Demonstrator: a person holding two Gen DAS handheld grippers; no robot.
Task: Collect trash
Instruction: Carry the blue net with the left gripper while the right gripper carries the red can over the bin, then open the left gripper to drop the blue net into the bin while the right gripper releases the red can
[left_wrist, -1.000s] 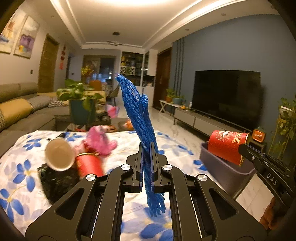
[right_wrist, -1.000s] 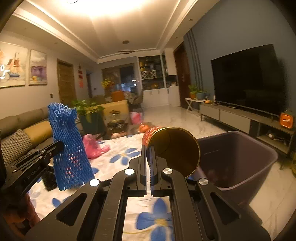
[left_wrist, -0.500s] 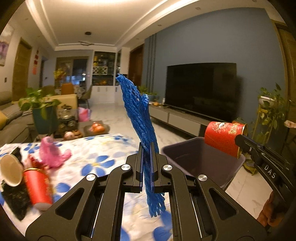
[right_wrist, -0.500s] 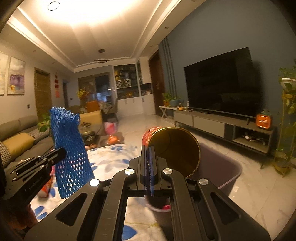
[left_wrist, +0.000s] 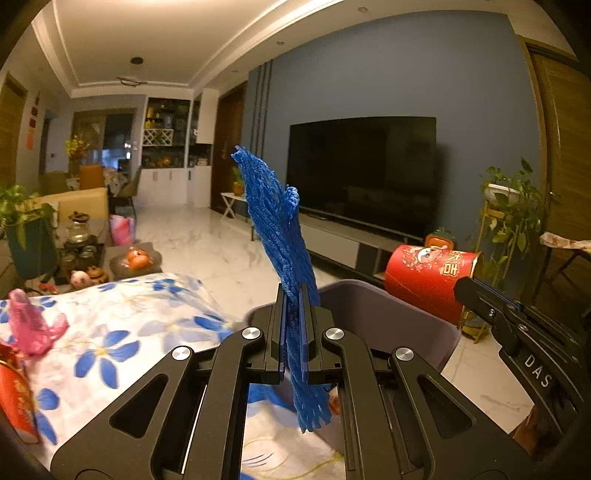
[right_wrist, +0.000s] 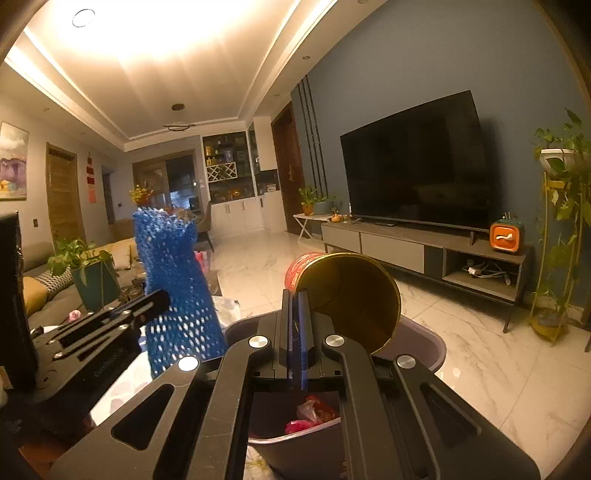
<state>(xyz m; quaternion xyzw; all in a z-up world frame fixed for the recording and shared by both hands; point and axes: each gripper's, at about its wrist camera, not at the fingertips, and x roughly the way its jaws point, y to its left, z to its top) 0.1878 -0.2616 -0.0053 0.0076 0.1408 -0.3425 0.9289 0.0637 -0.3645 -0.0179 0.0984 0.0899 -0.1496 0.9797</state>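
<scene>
**Both tongs loaded over the bin**

Left tongs (left_wrist: 293, 321) clamped on a blue foam net (left_wrist: 280, 236), held upright, its top flaring well above the fingertips and its frayed lower end hanging below them. Positioned over the near edge of the purple bin (left_wrist: 388, 317), with the net's tail dangling just inside or at the rim; cannot tell which. Seen from the right wrist, the same blue foam net (right_wrist: 177, 280) standing just left of the bin (right_wrist: 424, 347).

Right tongs (right_wrist: 297, 325) pinched together on the rim of a red can (right_wrist: 347, 295), open gold-lined mouth turned toward the camera, body tilted. Can held above the bin, toward its far side from the floral tabletop (left_wrist: 129, 325). From the left wrist, the red can (left_wrist: 428, 280) showing its printed side, hanging past the bin's far rim line.

Inside the bin, some crumpled red and pink wrappers (right_wrist: 310, 413) at the bottom.

On the tabletop beside the bin: a pink crumpled item (left_wrist: 31, 325) and the edge of another red container (left_wrist: 14, 398), well apart from the bin.
</scene>
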